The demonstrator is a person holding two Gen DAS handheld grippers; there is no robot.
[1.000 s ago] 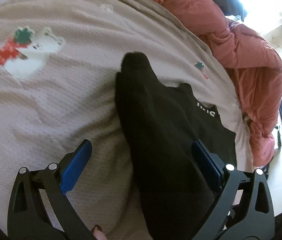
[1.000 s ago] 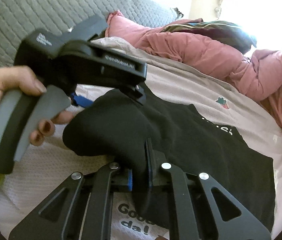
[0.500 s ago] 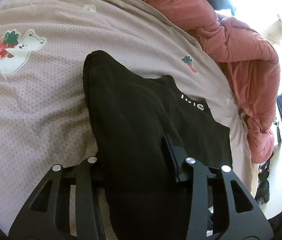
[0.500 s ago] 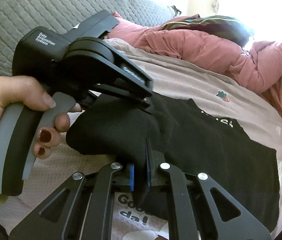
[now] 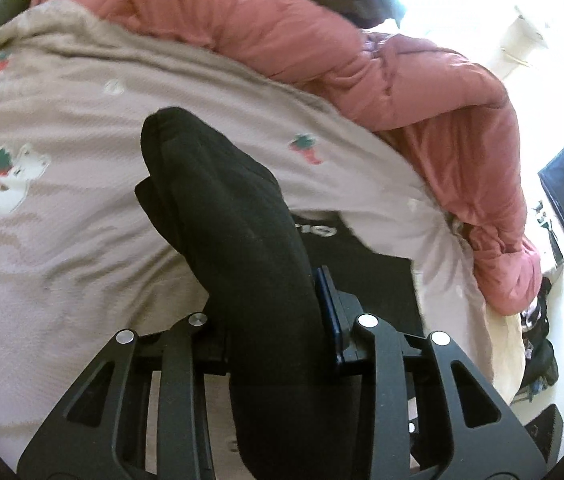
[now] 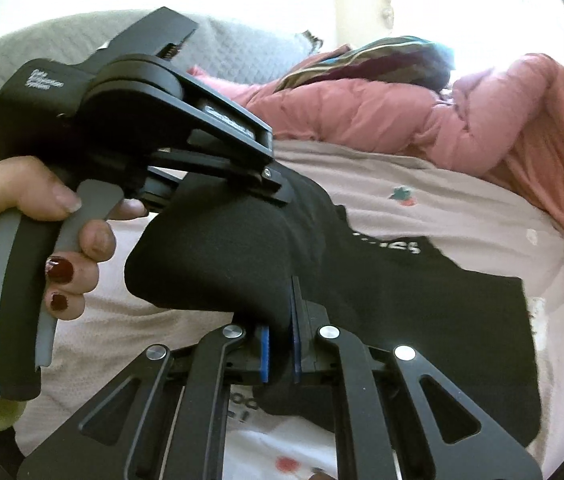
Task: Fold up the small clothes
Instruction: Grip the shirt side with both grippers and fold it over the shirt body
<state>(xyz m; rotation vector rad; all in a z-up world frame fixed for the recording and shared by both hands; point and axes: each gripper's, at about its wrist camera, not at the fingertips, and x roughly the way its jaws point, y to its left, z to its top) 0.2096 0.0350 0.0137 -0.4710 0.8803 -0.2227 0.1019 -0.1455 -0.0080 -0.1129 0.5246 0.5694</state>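
Beige bedspread w/ strawberry-and-bear print (image 5: 62,216), rumpled pink quilted duvet (image 5: 322,40) behind. Left gripper (image 5: 278,304), jaws just closed, pinches a raised fold of the black fabric garment w/ white lettering (image 5: 234,220); right gripper (image 6: 280,344) clamps another fold. Lettering mostly hidden, unreadable. Left hand (image 6: 42,224) grips the gray handle; garment's far part lies flat.

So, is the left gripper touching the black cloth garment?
Touching. In the left wrist view the left gripper has just been closing, and its blue pad presses the raised fold of the black cloth garment.
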